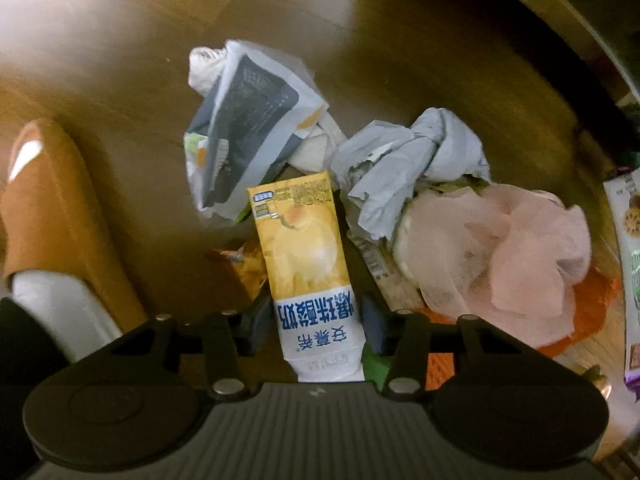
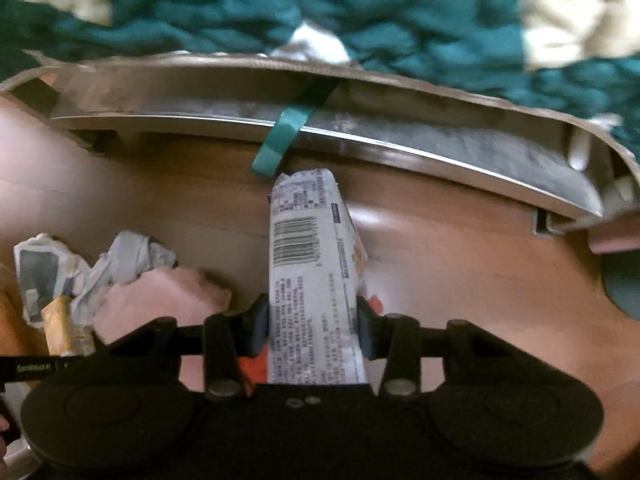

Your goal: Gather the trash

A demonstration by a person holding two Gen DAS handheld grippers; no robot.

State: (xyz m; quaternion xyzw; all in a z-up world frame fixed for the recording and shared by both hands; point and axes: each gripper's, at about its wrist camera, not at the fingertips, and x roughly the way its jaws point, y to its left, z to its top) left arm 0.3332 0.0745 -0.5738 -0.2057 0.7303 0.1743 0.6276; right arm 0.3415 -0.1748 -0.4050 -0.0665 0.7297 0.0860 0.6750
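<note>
My left gripper [image 1: 316, 320] is shut on a yellow and white yogurt carton [image 1: 304, 256], held above the wooden floor [image 1: 120, 60]. Below lies a trash pile: a white and dark plastic bag [image 1: 244, 128], a crumpled grey bag [image 1: 404, 168] and pink tissue paper [image 1: 500, 248]. My right gripper [image 2: 312, 320] is shut on a white snack packet with a barcode [image 2: 312, 264], held over the floor near a bed base [image 2: 360, 128]. The same pile shows at lower left in the right wrist view, with the pink paper [image 2: 168, 300] and the grey bag [image 2: 128, 260].
An orange slipper on a foot [image 1: 56, 216] stands at the left. A purple snack packet [image 1: 628, 264] lies at the right edge. A teal strap [image 2: 288, 132] hangs from the bed base, with a teal and cream quilt [image 2: 360, 8] above.
</note>
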